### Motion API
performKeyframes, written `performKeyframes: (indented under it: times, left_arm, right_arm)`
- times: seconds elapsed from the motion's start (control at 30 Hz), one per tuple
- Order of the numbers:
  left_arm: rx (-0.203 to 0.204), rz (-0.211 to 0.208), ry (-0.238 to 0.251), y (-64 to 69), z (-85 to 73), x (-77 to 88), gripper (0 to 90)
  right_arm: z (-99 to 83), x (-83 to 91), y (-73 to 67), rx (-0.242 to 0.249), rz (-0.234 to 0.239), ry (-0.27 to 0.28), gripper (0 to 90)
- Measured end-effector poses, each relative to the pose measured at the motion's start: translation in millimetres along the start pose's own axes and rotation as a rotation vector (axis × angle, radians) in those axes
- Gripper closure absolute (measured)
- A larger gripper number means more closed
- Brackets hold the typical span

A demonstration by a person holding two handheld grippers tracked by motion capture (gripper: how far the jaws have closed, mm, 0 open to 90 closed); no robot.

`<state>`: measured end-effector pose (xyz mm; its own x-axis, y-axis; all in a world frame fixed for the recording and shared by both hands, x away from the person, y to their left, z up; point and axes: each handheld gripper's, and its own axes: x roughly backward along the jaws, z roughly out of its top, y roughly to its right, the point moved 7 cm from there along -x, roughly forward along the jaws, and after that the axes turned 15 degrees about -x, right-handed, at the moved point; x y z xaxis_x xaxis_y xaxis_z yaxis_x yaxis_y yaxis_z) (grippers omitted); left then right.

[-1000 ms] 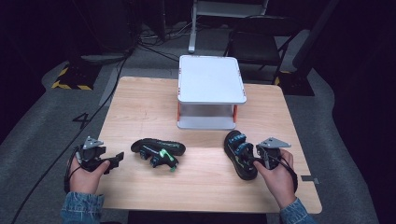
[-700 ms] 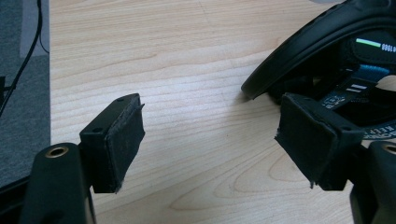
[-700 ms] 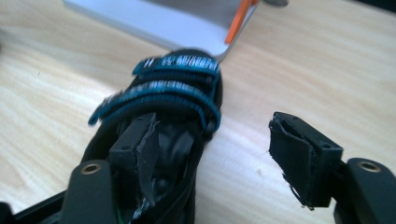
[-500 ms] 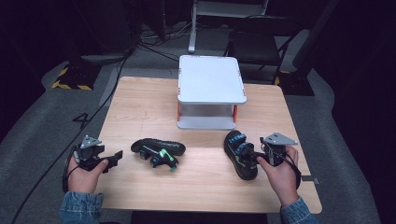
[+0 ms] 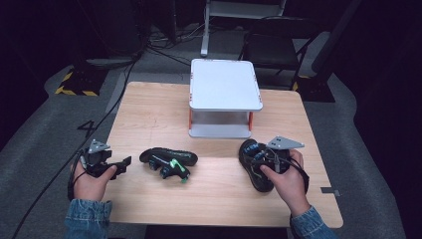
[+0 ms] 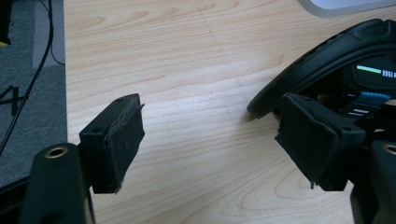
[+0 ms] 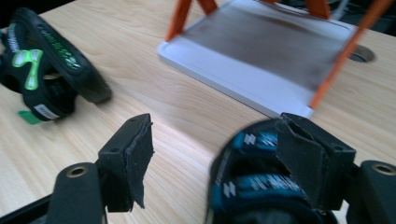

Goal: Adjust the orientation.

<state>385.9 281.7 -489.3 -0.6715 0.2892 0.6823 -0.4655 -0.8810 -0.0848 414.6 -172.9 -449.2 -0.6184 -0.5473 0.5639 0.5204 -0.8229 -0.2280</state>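
Observation:
A black shoe with green accents (image 5: 168, 160) lies on its side at the table's front left; it also appears as the shoe (image 6: 327, 70) and the shoe (image 7: 42, 65). A black shoe with blue accents (image 5: 251, 167) lies at the front right. My left gripper (image 5: 123, 164) rests just left of the green shoe, and the left gripper (image 6: 215, 140) stands open over bare wood. My right gripper (image 5: 260, 158) sits over the blue shoe. The right gripper (image 7: 217, 161) is open, with the blue shoe (image 7: 252, 186) low between the jaws, by the right pad (image 7: 303, 163).
A white two-tier shelf (image 5: 224, 84) with orange legs stands at the table's back centre; its lower tray (image 7: 266, 46) is close ahead of the right gripper. The wooden table (image 5: 149, 114) has bare room at left. Cables and a chair lie on the floor beyond.
My right gripper has shifted left and forward onto the blue shoe. The left gripper and both shoes have hardly moved.

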Motion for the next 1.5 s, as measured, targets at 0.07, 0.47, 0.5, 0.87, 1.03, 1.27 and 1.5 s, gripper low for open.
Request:
performKeyframes:
  times: [0.07, 0.47, 0.5, 0.87, 1.03, 1.27, 1.5]
  left_arm:
    - [0.006, -0.004, 0.007, -1.0, 0.8, 0.1, 22.8]
    - [0.007, 0.006, 0.016, -5.2, -1.0, 6.3, 22.8]
    - [0.008, 0.007, 0.016, -5.8, -1.8, 7.3, 22.8]
    - [0.029, 0.033, 0.014, -11.6, -17.6, 20.8, 22.8]
    - [0.047, 0.049, 0.010, -15.0, -28.4, 29.2, 22.9]
    - [0.075, 0.072, 0.002, -18.8, -42.5, 40.2, 22.8]
    - [0.104, 0.099, -0.003, -22.4, -56.9, 53.1, 22.8]
  right_arm:
    - [4.1, -3.0, -6.6, 0.012, 0.015, -0.006, 27.4]
    - [20.1, -34.3, -65.3, 0.132, 0.106, -0.042, 26.5]
    - [20.0, -41.9, -74.5, 0.148, 0.126, -0.052, 26.3]
    - [13.4, -88.6, -122.6, 0.241, 0.231, -0.110, 22.8]
    - [7.2, -110.7, -137.9, 0.299, 0.258, -0.131, 17.8]
    - [4.0, -129.9, -154.3, 0.348, 0.302, -0.142, 15.6]
    - [-7.7, -156.5, -159.9, 0.414, 0.290, -0.201, 13.2]
